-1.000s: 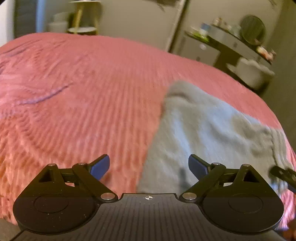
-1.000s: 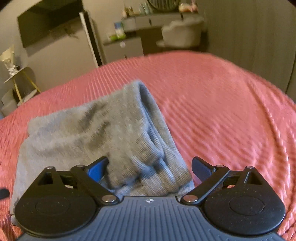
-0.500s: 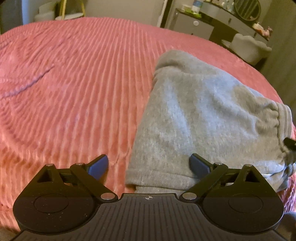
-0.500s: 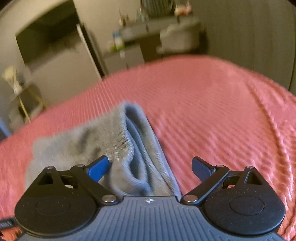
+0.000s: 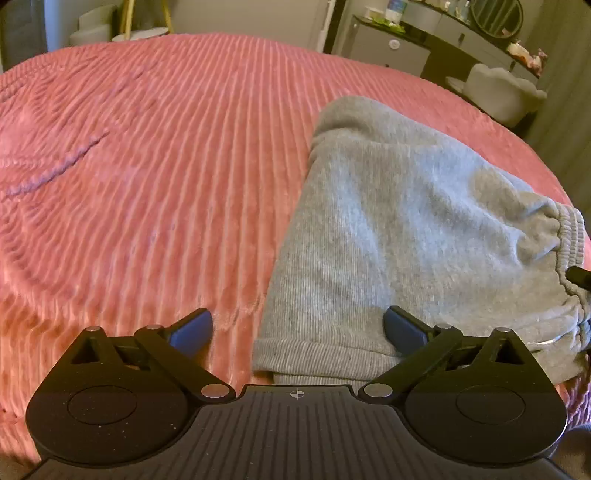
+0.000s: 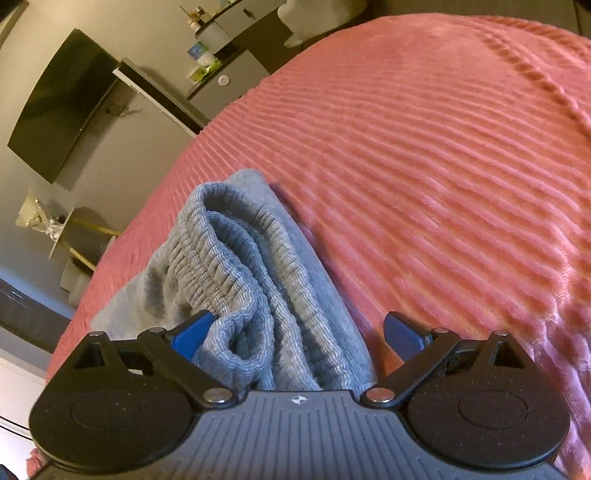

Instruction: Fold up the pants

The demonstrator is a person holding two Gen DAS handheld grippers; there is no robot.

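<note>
Grey sweatpants (image 5: 399, 229) lie folded on a pink ribbed bedspread (image 5: 155, 177). In the left wrist view their ribbed cuffs lie near me and the elastic waistband (image 5: 565, 236) bunches at the right. My left gripper (image 5: 297, 328) is open, and the cuff end lies between its fingers. In the right wrist view the pants (image 6: 243, 280) show their ribbed waistband close up. My right gripper (image 6: 295, 332) is open and tilted, with the waistband folds between its fingers, against the left one. The right gripper's tip shows at the left wrist view's right edge (image 5: 580, 277).
A dresser with small items (image 5: 443, 33) and a pale chair (image 5: 498, 92) stand beyond the bed's far right. A wall TV (image 6: 59, 103) and a small round side table (image 6: 70, 236) stand by the wall. The bed edge is near the pants' right side.
My left gripper came down and closer to the cuff end. My right gripper dropped low, rolled to the side and closed in on the waistband. Both stayed open.
</note>
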